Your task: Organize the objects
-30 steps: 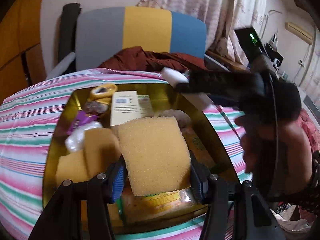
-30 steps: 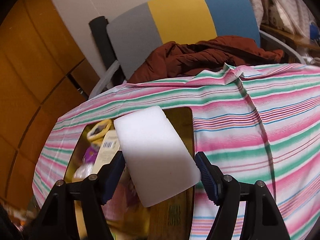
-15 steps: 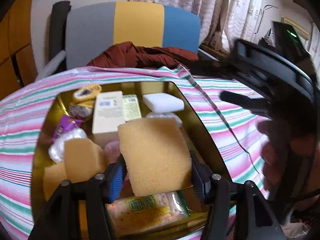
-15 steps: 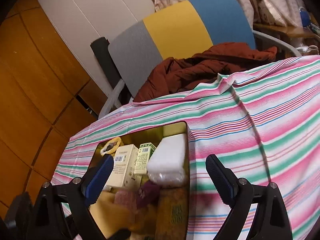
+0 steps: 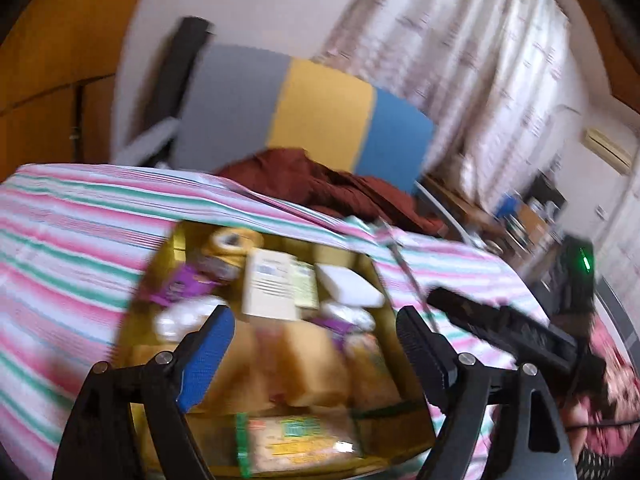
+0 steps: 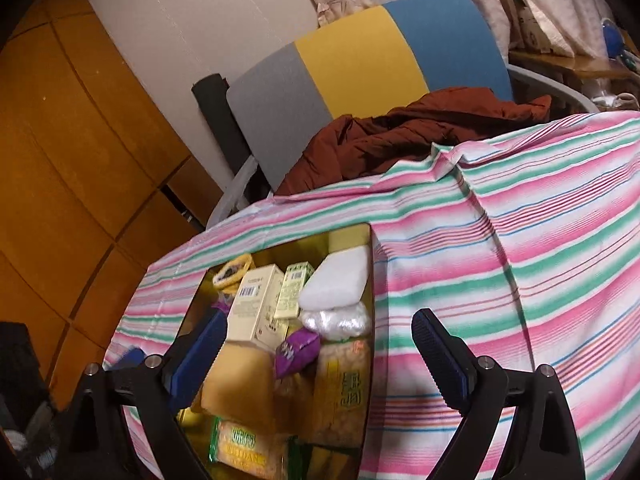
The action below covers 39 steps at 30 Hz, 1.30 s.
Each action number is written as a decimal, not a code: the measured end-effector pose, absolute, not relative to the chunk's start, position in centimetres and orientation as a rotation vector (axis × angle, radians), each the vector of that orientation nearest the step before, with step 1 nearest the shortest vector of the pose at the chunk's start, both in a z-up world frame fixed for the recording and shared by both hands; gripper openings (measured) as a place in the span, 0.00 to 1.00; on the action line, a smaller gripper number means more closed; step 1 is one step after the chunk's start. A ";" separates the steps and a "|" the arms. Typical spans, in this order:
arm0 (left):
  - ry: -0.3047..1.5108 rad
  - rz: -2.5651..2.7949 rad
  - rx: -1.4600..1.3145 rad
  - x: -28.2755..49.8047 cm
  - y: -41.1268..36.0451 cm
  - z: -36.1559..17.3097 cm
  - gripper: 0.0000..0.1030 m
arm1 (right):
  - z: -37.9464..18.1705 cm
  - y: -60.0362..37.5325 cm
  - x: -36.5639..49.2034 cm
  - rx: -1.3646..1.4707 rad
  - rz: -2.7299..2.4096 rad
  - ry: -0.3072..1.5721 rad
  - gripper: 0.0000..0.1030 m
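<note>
- Striped pink, green and white cloth [image 6: 520, 264] covers the work surface; a gold tray [image 6: 370, 280] sits on it, with a grey, yellow and blue chair back [image 6: 360, 64] and a brown garment [image 6: 420, 128] behind.
- Left gripper [image 5: 316, 344]: jaws have just been opening and now stand wide apart. Nothing is between the pads; the yellow sponge [image 5: 312, 360] lies in the tray below them, blurred.
- Right gripper [image 6: 320, 360]: jaws stand wide with nothing between them. The white sponge [image 6: 338, 280] lies in the tray's far right corner, against the right wall.
- Tray contents, right wrist view: a cream box [image 6: 256, 304] and a smaller green-printed box [image 6: 294, 292] lie side by side left of the white sponge; a clear plastic bundle [image 6: 340, 320] lies just nearer than it; a purple packet [image 6: 298, 350] and a snack bag [image 6: 344, 388] lie nearer again.
- Tray interior is crowded.
- Open room: bare cloth extends right of the tray's right edge, broken by one raised fold [image 6: 472, 200] running toward the far edge.
- Left wrist view: the right gripper's black body [image 5: 508, 328] sits above the cloth right of the tray.
</note>
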<state>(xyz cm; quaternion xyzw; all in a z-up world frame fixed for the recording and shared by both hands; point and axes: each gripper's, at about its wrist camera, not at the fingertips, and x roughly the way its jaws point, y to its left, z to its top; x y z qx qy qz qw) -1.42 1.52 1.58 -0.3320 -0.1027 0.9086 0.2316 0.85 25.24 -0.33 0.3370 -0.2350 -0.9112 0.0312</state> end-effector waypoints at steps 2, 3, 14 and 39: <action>-0.317 2.578 -0.905 -1.1 0.1 1.9 0.82 | -0.5 24.4 0.8 1.062 -2.797 -0.662 0.91; -0.334 2.604 -0.897 -0.9 -0.5 2.1 0.82 | -0.6 23.4 0.7 1.085 -2.789 -0.590 0.90; -0.272 2.749 -0.987 0.7 -2.2 1.7 0.82 | -3.5 14.8 -1.8 1.230 -2.688 -0.039 0.62; -0.200 2.919 -1.240 0.8 -2.5 2.5 0.81 | 2.4 16.1 1.1 1.258 -2.794 -0.205 1.00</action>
